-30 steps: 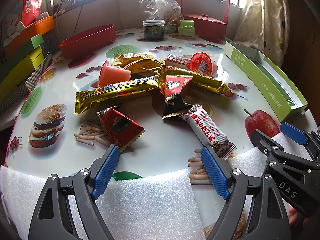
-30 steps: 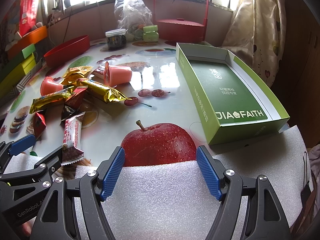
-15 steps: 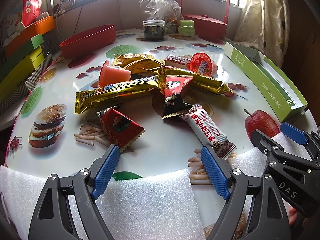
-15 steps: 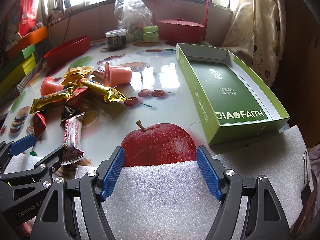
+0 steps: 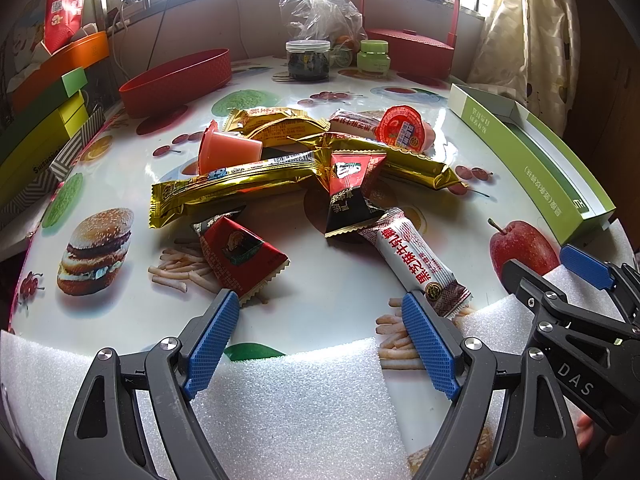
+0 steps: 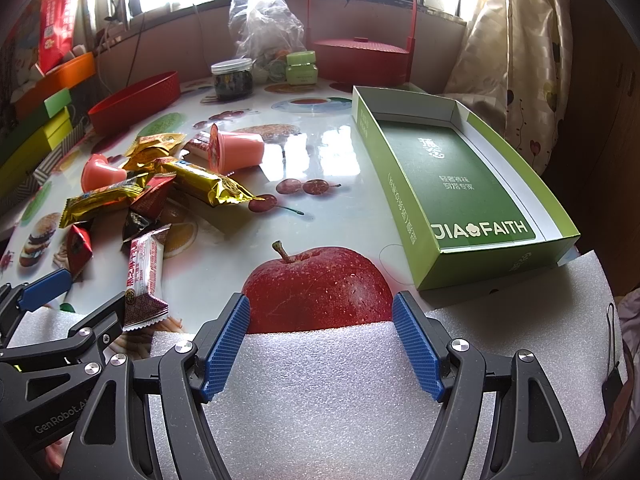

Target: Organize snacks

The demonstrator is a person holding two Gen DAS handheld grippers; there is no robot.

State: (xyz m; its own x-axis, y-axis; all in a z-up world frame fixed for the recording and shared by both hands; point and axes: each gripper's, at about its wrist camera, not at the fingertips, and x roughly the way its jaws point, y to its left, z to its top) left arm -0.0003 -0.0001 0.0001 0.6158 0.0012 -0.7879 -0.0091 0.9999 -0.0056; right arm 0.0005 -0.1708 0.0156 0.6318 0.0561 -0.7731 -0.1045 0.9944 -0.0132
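A pile of snacks lies mid-table: gold bars (image 5: 240, 184), red triangular packets (image 5: 240, 252), a white-red bar (image 5: 416, 256) and two jelly cups (image 5: 228, 152). My left gripper (image 5: 320, 336) is open and empty, just short of the near packets, over white foam. An open green box (image 6: 460, 184) stands on the right, with nothing in it. My right gripper (image 6: 320, 344) is open and empty over foam, left of the box's near end. The snacks (image 6: 148, 200) lie to its left.
A red oval tray (image 5: 176, 76) sits at the back left, with a jar (image 5: 308, 60), a green pot and a plastic bag behind. A red handled basket (image 6: 360, 56) stands at the back. Stacked boxes (image 5: 36, 128) line the left edge.
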